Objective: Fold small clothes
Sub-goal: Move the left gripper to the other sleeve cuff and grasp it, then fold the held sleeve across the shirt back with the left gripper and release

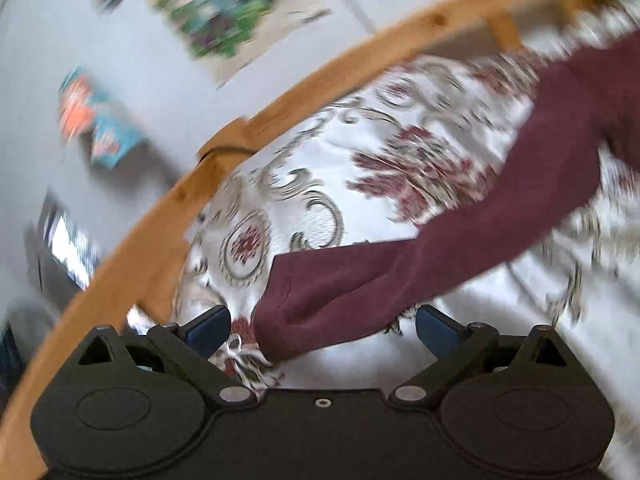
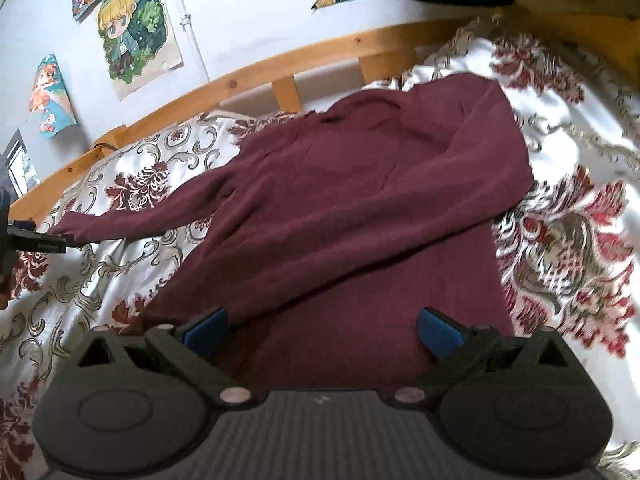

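A dark maroon long-sleeved top [image 2: 344, 208] lies spread on a floral bedspread [image 2: 560, 240], collar toward the wooden bed rail [image 2: 248, 76] and hem toward the right gripper [image 2: 322, 330]. Its fabric is plain and soft-looking, with shallow wrinkles; one sleeve is folded diagonally across the chest, the other stretched out sideways. The right gripper hovers over the hem with its blue-padded jaws spread wide, cloth below the gap but nothing pinched. In the left wrist view, which is blurred, the outstretched sleeve [image 1: 400, 264] runs to a cuff lying just ahead of the left gripper [image 1: 322, 330], whose jaws also stand wide apart and hold nothing. Beyond the rail, cartoon posters [image 2: 136, 28] hang on the pale wall [image 2: 260, 4].
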Motion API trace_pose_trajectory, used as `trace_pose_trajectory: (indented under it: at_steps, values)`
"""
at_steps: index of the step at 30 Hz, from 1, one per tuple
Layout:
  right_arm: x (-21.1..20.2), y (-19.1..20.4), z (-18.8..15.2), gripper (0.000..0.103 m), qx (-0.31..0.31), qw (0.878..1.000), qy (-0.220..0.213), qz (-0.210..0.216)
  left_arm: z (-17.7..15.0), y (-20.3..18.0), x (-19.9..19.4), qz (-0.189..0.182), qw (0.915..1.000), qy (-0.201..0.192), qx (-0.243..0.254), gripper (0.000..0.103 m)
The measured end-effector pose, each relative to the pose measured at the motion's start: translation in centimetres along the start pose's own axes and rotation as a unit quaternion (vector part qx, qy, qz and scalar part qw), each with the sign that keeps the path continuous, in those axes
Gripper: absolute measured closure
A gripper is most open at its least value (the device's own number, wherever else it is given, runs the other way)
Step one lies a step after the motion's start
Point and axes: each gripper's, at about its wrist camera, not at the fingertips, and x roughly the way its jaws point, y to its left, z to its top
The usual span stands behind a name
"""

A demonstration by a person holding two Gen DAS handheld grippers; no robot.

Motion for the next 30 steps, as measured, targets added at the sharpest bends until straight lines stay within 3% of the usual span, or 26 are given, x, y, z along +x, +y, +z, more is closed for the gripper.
trace_pose_trajectory:
  at_steps: [2, 3, 5, 7, 11, 14, 17, 20, 22, 28, 30]
  values:
    - [0.1, -0.4, -0.1, 0.0, 0.009, 1.0, 0.002, 0.001, 0.0, -1.1, 0.5, -0.012, 0.9986, 0.005, 0.051, 0.011]
    - [0.2, -0.6, 0.0, 0.0, 0.012, 1.0, 0.003, 0.001, 0.3, -1.6, 1.3, -0.014, 0.9975, 0.024, 0.065, 0.023]
    - [0.4, -0.8, -0.1, 0.0, 0.015, 1.0, 0.005, 0.002, 0.8, -2.0, 2.6, -0.021, 0.996, 0.06, 0.063, 0.038]
    - [0.5, -1.0, -0.3, 0.0, 0.017, 1.0, 0.007, 0.003, 1.4, -2.2, 3.5, -0.028, 0.9947, 0.078, 0.06, 0.046]
    - [0.5, -1.1, -0.3, 0.0, 0.023, 1.0, 0.009, 0.006, 2.7, -2.2, 3.6, -0.043, 0.9911, 0.096, 0.081, 0.096]
    - [0.4, -1.1, -0.2, 0.0, 0.024, 1.0, 0.008, 0.006, 3.7, -0.8, 3.0, -0.091, 0.9879, 0.122, 0.03, 0.099]
    - [0.1, -1.2, 0.1, 0.0, 0.023, 1.0, 0.003, 0.002, 4.3, 0.6, 1.2, -0.149, 0.9744, 0.165, -0.031, 0.099]
    - [-0.4, -1.4, 0.5, 0.0, 0.029, 1.0, -0.004, -0.007, 5.4, 2.3, -0.9, -0.23, 0.9451, 0.204, -0.112, 0.1]
    - [-0.7, -1.6, 0.8, 0.0, 0.039, 0.999, -0.008, -0.009, 6.3, 3.2, -2.5, -0.268, 0.9296, 0.206, -0.147, 0.1]
    - [-2.1, -1.6, 1.8, 0.0, 0.04, 0.999, -0.027, -0.004, 10.3, 3.4, -7.0, -0.36, 0.8906, 0.205, -0.187, 0.1]
    - [-2.7, -1.6, 2.1, 0.0, 0.039, 0.999, -0.035, 0.0, 11.5, 2.5, -8.4, -0.385, 0.8825, 0.202, -0.179, 0.1]
